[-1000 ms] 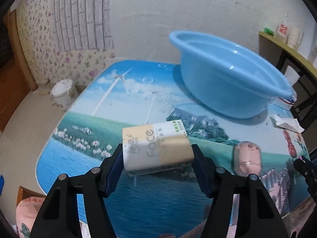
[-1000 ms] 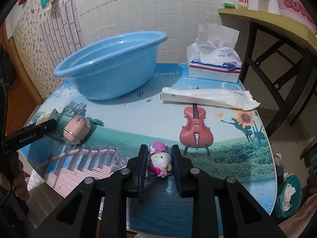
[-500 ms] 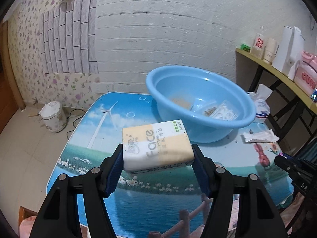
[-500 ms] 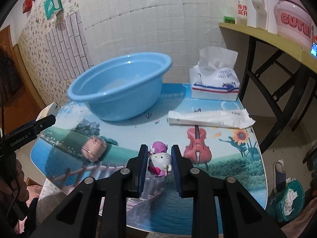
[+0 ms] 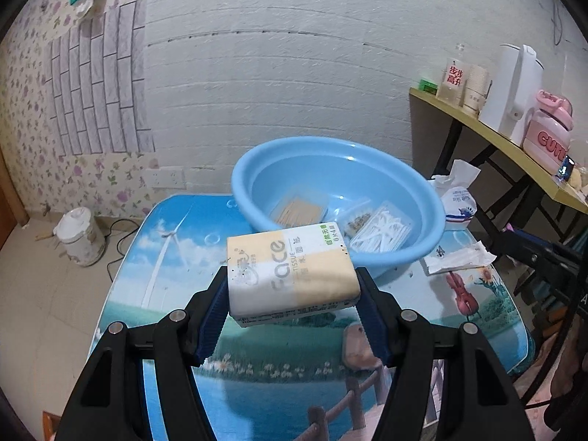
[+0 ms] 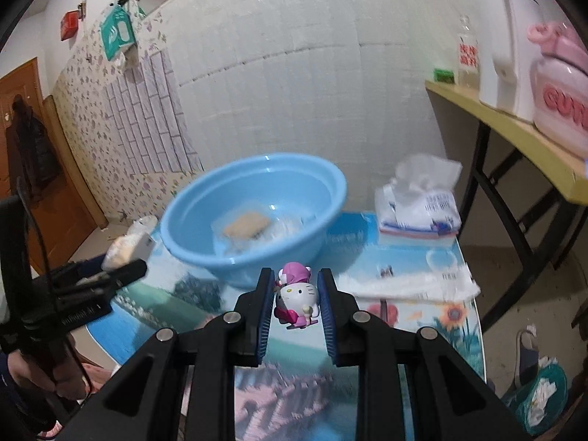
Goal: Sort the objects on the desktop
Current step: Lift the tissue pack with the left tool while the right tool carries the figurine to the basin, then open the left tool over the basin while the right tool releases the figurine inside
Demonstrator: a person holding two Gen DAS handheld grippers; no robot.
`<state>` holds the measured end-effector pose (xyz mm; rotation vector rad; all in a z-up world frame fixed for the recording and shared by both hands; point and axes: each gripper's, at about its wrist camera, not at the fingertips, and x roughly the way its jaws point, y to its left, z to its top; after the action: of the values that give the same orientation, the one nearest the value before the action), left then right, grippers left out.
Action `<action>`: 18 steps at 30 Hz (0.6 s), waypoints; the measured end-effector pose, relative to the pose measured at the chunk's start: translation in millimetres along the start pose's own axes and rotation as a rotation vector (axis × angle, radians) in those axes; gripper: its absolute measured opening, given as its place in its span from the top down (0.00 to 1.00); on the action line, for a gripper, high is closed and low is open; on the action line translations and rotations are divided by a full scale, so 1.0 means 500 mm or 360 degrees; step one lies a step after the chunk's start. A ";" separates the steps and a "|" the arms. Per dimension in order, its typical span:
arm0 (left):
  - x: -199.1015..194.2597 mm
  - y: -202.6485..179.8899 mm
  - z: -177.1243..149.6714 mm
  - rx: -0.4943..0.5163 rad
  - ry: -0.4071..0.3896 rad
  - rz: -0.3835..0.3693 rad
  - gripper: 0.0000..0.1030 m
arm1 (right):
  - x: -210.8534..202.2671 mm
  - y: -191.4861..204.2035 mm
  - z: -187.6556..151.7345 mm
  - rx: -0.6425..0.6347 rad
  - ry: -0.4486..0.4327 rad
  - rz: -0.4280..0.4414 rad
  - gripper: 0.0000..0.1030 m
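The left gripper (image 5: pixel 292 294) clamps a soft tissue pack (image 5: pixel 290 270) between its blue-padded fingers (image 5: pixel 211 316), one pad pressed on each short side, so the pack hangs above the table (image 5: pixel 154 257) on the near side of the blue basin (image 5: pixel 422 198). The pack's wrapper is half white and half pale orange, slightly squeezed at its ends, printed "Face" in large grey letters with "TISSUE" beneath, a green tab of small characters at its far corner and fine print along its front edge that is too small to read. The right gripper (image 6: pixel 297 296) pinches a Hello Kitty figurine (image 6: pixel 297 299) between its pads, lifted above the table on the near side of the basin; the toy is white with a pink hood and pink lower body. In the basin lie a clear box of cotton swabs (image 5: pixel 380 229) and a packet of tan sticks (image 5: pixel 297 209). Right of the basin stands an opened tissue pack (image 5: pixel 455 202) marked "Soft Skin", with a torn white wrapper (image 5: pixel 455 259) lying nearer. On the shelf (image 5: pixel 492 136) right of the basin stand a pink jar (image 5: pixel 549 134) lettered "CUTE" and a white kettle (image 5: pixel 511 92).
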<state>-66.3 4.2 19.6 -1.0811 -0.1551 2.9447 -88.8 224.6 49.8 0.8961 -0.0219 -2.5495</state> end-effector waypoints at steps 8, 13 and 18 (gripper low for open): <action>0.042 -0.001 0.044 0.0012 0.0001 -0.0026 0.39 | 0.053 0.022 0.038 -0.0054 0.0012 0.0067 0.76; 0.086 -0.003 0.062 0.0026 0.0037 -0.0039 0.39 | 0.093 0.019 0.056 -0.0048 0.0020 0.0084 0.76; 0.124 -0.010 0.083 0.0048 0.0023 -0.0050 0.39 | 0.132 0.017 0.077 -0.0056 0.0026 0.0089 0.76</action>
<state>-140.4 7.3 11.5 -1.0860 -0.1261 2.9010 -154.4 185.1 42.7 0.8901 0.0024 -2.4831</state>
